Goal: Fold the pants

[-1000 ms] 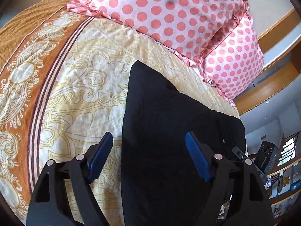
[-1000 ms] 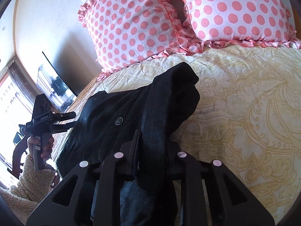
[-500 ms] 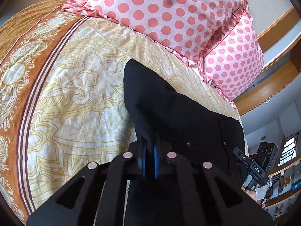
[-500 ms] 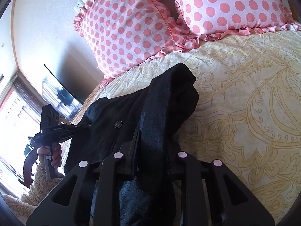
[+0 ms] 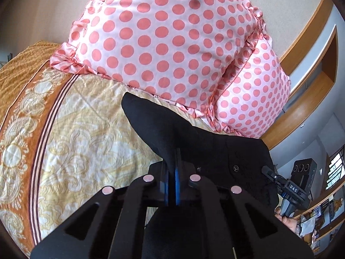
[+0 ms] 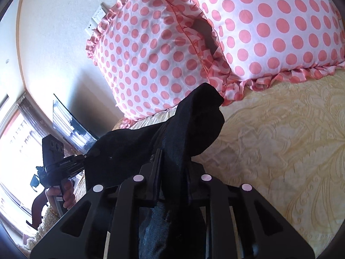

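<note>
- The pants (image 5: 194,142) are black and are held up off the bed (image 5: 82,133), stretched between the two grippers, with a peak of cloth rising in front of each camera.
- The left gripper (image 5: 170,185) has its blue-lined fingers (image 5: 166,183) pinched nearly together on a fold of the pants; the cloth rises from between them to a point that stands before the pillows.
- The right gripper (image 6: 172,172) has its fingers narrow too, clamped on a thicker bunch of the pants (image 6: 194,129), which drapes over and down between them.
- A small round button (image 5: 236,168) shows on the cloth near the right-hand edge of the left wrist view.
- In the left wrist view the right gripper (image 5: 289,188) shows at the far edge of the pants, with a hand (image 5: 286,218) on its handle.
- In the right wrist view the left gripper (image 6: 62,164) shows the same way, held by a hand (image 6: 62,194) in a fuzzy cream sleeve (image 6: 47,218).
- Two pink-dotted pillows (image 5: 172,43) with ruffled edges lean at the head of the bed, just behind the raised cloth.
- The bed cover is pale yellow with a scroll pattern and an orange border (image 5: 25,129).
- A window (image 6: 15,151) and a dark screen (image 6: 69,127) sit beyond the bed in the right wrist view.
</note>
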Demonstrator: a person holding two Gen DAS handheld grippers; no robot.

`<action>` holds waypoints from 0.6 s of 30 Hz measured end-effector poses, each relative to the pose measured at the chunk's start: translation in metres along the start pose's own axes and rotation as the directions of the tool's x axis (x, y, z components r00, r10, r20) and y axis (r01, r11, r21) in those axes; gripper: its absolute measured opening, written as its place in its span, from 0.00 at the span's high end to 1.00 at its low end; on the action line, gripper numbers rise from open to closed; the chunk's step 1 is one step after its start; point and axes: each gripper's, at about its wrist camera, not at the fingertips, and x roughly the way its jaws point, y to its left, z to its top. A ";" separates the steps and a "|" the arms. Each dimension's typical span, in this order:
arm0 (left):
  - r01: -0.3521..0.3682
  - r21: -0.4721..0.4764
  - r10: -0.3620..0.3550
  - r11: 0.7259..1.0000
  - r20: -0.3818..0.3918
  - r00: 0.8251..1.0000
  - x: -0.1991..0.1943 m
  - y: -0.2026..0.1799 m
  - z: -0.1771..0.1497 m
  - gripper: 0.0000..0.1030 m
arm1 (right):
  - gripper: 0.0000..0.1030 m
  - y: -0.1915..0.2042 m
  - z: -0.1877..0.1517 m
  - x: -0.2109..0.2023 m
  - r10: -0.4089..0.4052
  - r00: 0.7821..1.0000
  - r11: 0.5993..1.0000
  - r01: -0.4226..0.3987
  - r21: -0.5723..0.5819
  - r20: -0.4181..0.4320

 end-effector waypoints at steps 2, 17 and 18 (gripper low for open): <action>-0.057 0.005 0.057 0.998 -0.006 0.998 0.019 0.005 0.013 0.97 | 0.82 -0.009 0.011 0.018 -0.044 0.999 0.999 0.044 0.015 -0.018; -0.264 0.032 0.262 0.964 0.064 0.963 0.007 0.021 -0.003 0.37 | 0.55 0.002 -0.006 0.007 -0.448 0.893 0.879 0.448 -0.162 0.040; -0.227 0.053 0.222 0.973 0.078 0.972 -0.006 0.012 -0.009 0.36 | 0.55 0.011 -0.008 -0.002 -0.431 0.899 0.880 0.437 -0.184 0.072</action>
